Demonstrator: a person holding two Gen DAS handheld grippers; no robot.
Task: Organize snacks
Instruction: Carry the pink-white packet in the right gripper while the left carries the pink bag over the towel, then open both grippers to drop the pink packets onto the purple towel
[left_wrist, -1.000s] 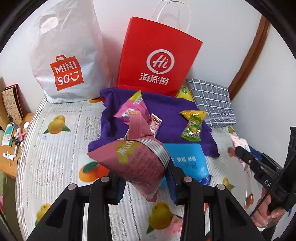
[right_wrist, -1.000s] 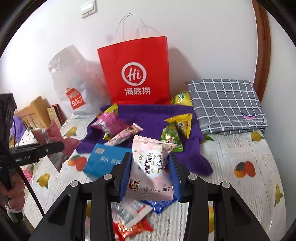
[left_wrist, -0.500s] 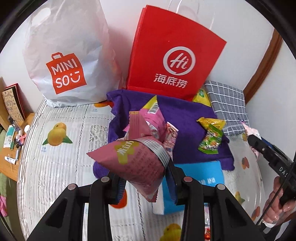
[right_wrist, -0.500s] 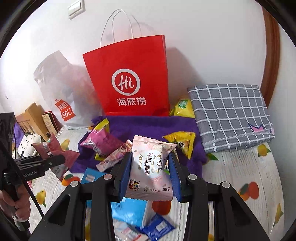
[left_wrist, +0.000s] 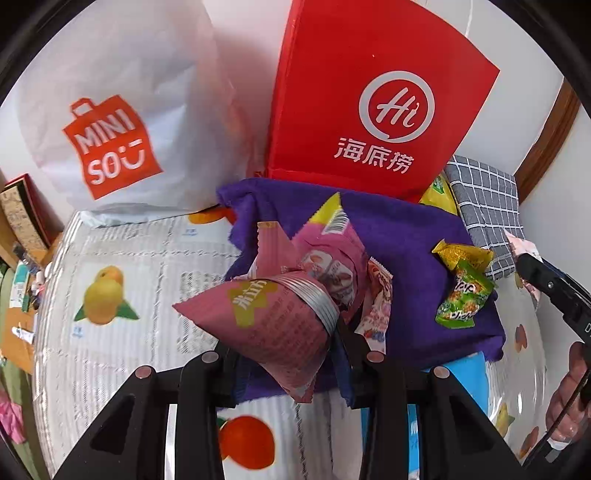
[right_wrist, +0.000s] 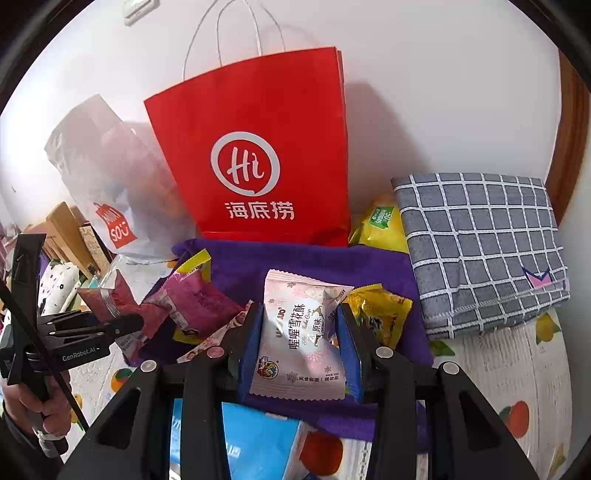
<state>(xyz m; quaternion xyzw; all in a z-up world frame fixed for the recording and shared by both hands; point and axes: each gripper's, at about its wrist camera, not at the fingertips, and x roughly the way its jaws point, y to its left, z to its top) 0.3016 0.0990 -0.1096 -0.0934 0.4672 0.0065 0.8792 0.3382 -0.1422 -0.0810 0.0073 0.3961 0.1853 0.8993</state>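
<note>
My left gripper (left_wrist: 286, 354) is shut on a dark pink snack packet (left_wrist: 273, 325), held in the air over the near left corner of a purple cloth (left_wrist: 406, 236). My right gripper (right_wrist: 299, 350) is shut on a pale pink snowflake-print packet (right_wrist: 299, 343), above the near edge of the same purple cloth (right_wrist: 280, 262). On the cloth lie a magenta packet (right_wrist: 199, 306), a long pink packet (left_wrist: 376, 314), a yellow packet (left_wrist: 461, 254) and a green one (left_wrist: 461, 302). The left gripper (right_wrist: 110, 325) with its packet also shows in the right wrist view.
A red paper bag (right_wrist: 258, 158) and a white plastic bag (left_wrist: 118, 110) stand against the wall behind the cloth. A folded grey checked cloth (right_wrist: 480, 251) lies at right, a yellow pouch (right_wrist: 380, 225) beside it. A blue packet (right_wrist: 255, 443) lies near. The fruit-print cover (left_wrist: 122, 295) spreads left.
Both grippers have moved forward toward the bags, each keeping its packet. The bags and purple cloth now loom larger and nearer; the blue packet has slid below the fingers.
</note>
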